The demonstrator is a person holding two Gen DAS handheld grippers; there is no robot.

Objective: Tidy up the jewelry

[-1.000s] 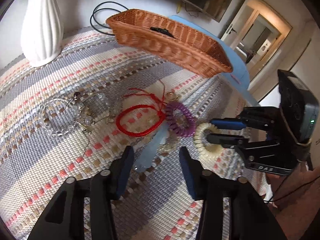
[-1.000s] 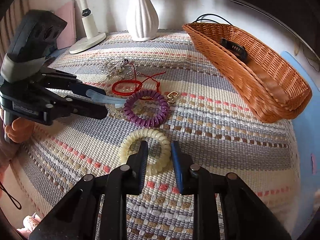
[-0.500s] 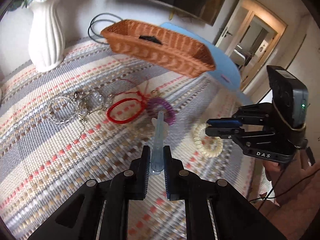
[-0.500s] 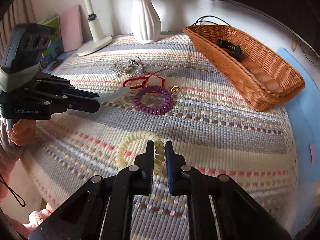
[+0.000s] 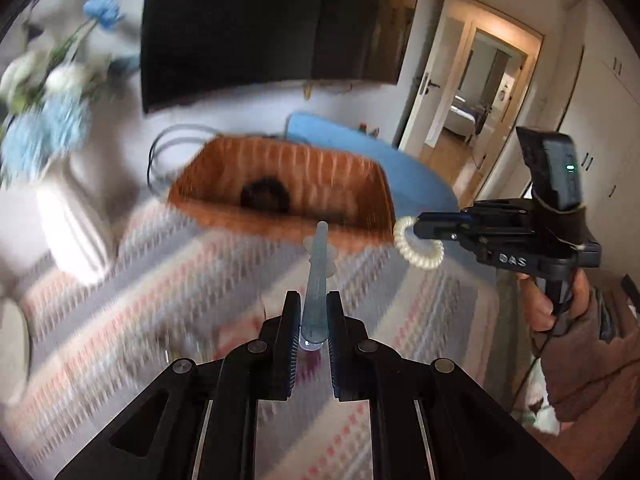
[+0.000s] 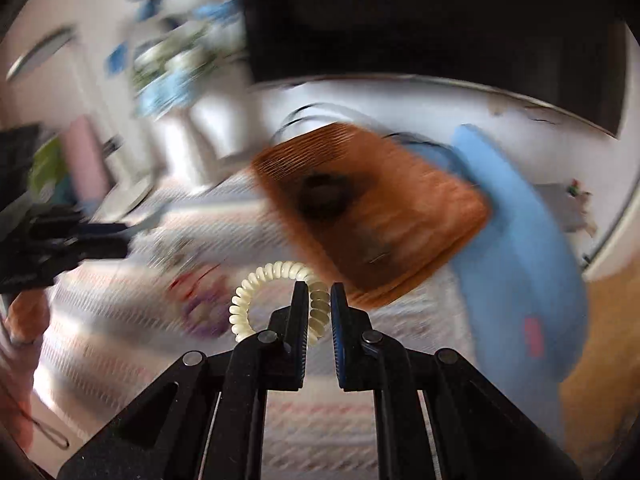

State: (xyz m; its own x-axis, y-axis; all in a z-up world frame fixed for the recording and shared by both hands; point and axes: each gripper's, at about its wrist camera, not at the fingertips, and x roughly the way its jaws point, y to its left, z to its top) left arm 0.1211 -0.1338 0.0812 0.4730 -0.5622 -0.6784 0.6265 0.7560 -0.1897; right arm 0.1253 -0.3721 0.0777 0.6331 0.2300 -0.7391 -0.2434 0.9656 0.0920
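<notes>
One dark item (image 5: pixel 265 196) in wicker basket (image 5: pixel 280 160), claws gripping jewelry outside.

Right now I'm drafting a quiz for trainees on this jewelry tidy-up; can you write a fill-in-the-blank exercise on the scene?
1. The right gripper is shut on a cream-coloured ____ hair tie.
2. The left gripper is shut on a pale, translucent ____ hair clip.
3. A dark, round item lies inside the orange-brown ____ basket.

Missing words: spiral; blue; wicker
</notes>
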